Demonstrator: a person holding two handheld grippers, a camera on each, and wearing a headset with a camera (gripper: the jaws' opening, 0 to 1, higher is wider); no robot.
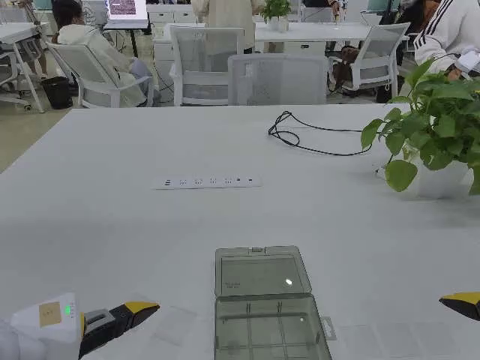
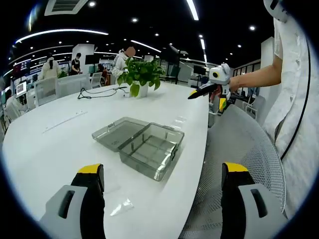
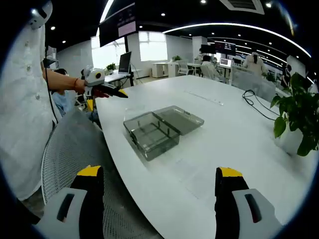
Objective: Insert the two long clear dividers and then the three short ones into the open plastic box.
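Holds left tongs [image 1: 129,313] and right tongs [image 1: 460,302] spread apart, empty, low over the near edge of the tabletop [image 1: 112,225], flanking the open plastic box [image 1: 270,327], lid [image 1: 261,271] laid flat behind. Has clear dividers [image 1: 174,324] lying flat beside the box.

A wide white worktop [image 1: 90,225] stretches through an open-plan office, carrying a white power strip [image 1: 207,182], a looped black cable [image 1: 281,139] and a potted plant [image 1: 431,142]. Behind it stand grey mesh chairs [image 1: 206,64] and white desks [image 1: 322,31], under a dark ceiling with bright strip lights [image 2: 192,9].
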